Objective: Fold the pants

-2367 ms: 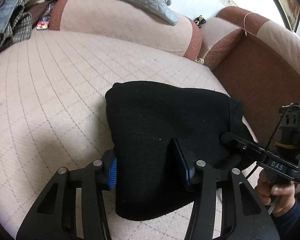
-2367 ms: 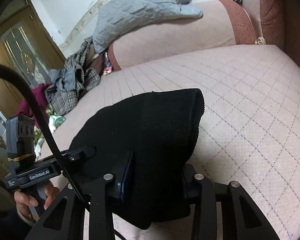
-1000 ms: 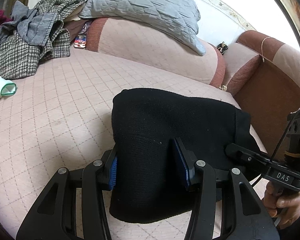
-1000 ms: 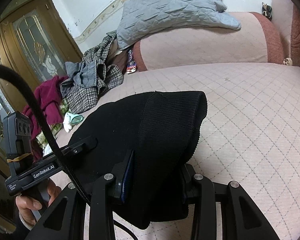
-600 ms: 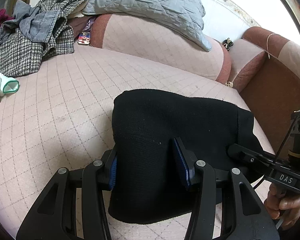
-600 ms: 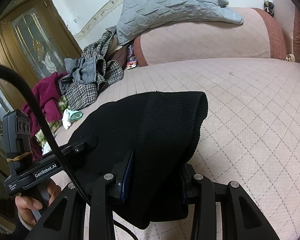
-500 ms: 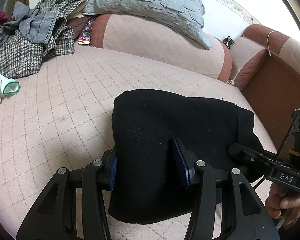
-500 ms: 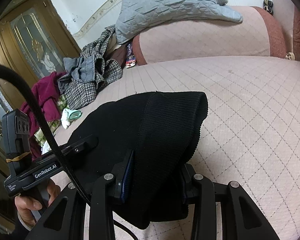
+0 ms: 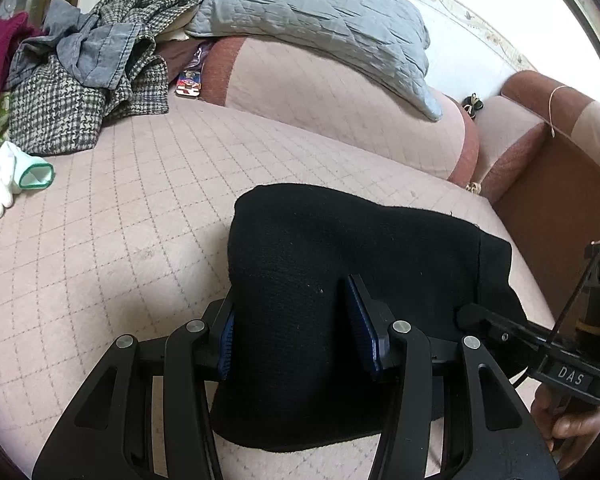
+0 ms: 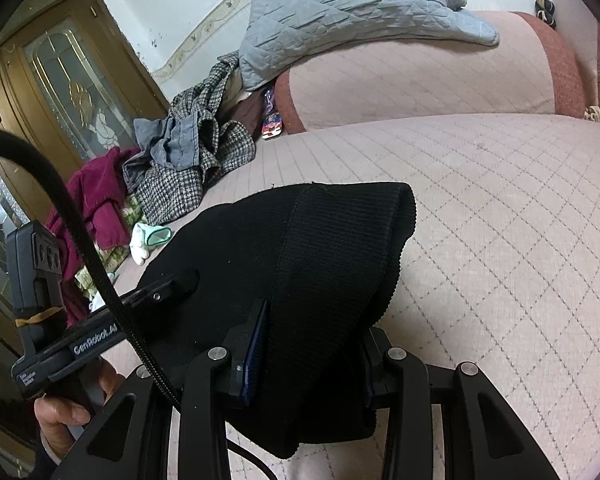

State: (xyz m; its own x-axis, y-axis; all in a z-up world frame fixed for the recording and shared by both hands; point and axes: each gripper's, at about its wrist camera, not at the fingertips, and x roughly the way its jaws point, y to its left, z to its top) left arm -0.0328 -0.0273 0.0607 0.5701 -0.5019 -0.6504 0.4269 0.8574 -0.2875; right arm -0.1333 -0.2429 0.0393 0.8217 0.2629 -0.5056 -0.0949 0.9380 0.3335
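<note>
I have both tongs clamped on the black pants (image 9: 340, 280), which sit folded into a thick bundle in the lower middle of each view, on the pink quilted sofa seat (image 9: 120, 240). The left gripper (image 9: 296, 328) squeezes the near edge between its blue pads, and the right gripper (image 10: 312, 344) bites the ribbed end of the same bundle; neither is open.

Against the views from a couple of seconds back, my grip looks the same and the bundle keeps the same shape between the fingers. What has changed is the background: the pile of clothes (image 9: 80, 72) and the white glove (image 9: 8, 176) now show at the upper left of the left view, and the grey cushion (image 9: 320, 20) sits lower. So both cameras have tipped or lifted slightly while the fold stayed together.

I judge the fold nearly done; what remains is probably setting the bundle flat and letting go without it springing apart.
</note>
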